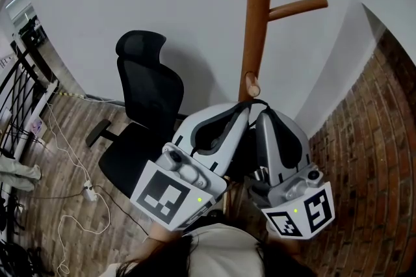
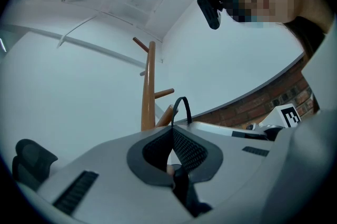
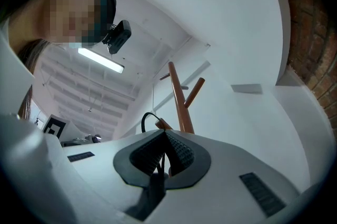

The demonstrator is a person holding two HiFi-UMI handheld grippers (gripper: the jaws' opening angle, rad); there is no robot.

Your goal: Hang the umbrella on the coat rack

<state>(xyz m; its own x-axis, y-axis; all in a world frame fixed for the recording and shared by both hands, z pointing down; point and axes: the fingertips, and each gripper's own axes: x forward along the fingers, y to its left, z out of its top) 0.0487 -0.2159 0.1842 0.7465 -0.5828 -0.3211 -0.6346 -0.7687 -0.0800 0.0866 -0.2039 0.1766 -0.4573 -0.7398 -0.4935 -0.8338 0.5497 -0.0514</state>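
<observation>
The wooden coat rack [image 1: 259, 15] stands against the white wall, with one peg [image 1: 299, 8] to the right and a short lower peg [image 1: 251, 82]. My left gripper [image 1: 244, 108] and right gripper [image 1: 265, 113] point up side by side just below that lower peg. Both are shut on the umbrella's black strap loop [image 1: 257, 102]. The loop [image 2: 181, 107] rises from the shut left gripper [image 2: 172, 131] in front of a peg [image 2: 167, 115]. It also arches [image 3: 150, 120] out of the shut right gripper [image 3: 164, 136]. The umbrella's dark body [image 2: 184, 191] is mostly hidden under the jaws.
A black office chair [image 1: 146, 106] stands left of the rack on the wooden floor. Cables and a power strip [image 1: 88, 191] lie further left. A brick surface [image 1: 383, 139] runs along the right. A black railing [image 1: 19, 100] is at the far left.
</observation>
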